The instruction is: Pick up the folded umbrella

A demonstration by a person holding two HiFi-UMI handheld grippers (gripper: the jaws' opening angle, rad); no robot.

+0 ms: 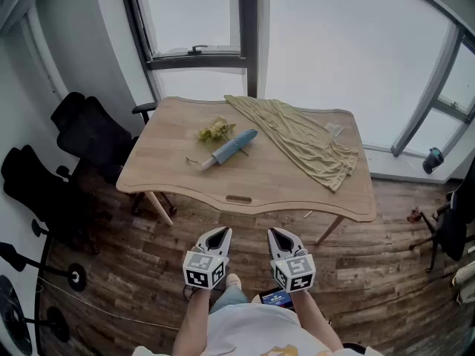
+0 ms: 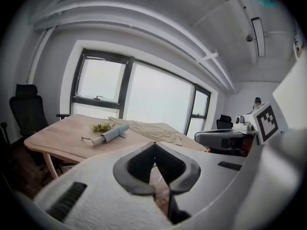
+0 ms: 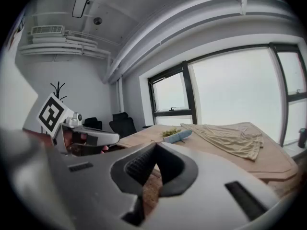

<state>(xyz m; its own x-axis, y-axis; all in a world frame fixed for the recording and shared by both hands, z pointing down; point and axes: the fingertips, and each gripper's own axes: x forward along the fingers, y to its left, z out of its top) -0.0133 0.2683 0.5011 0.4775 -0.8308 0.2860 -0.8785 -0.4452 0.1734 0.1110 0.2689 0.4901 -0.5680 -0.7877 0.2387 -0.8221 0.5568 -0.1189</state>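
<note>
While both grippers hang short of the table, the umbrella lies folded on the table, left of its middle and toward the far side. It rests flat and on a slant: pale handle end to the near left, blue tip to the far right. A thin strap trails from the handle end onto the wood. Sprig of yellow-green plant lies just beside the umbrella on its far left; whether the two touch cannot be told. Cloth, beige and rumpled, runs from the far middle of the table down to the near right, close to the umbrella's tip but apart from it. A slot is cut in the table near its near edge. Left gripper and right gripper are held side by side over the floor, on the near side of the table and well apart from the umbrella, both aimed toward it. Left gripper: jaws closed, tips meeting, nothing between them. Right gripper: same, jaws closed tip to tip and empty. Two black chairs stand left of the table. Window fills the far wall behind it.
</note>
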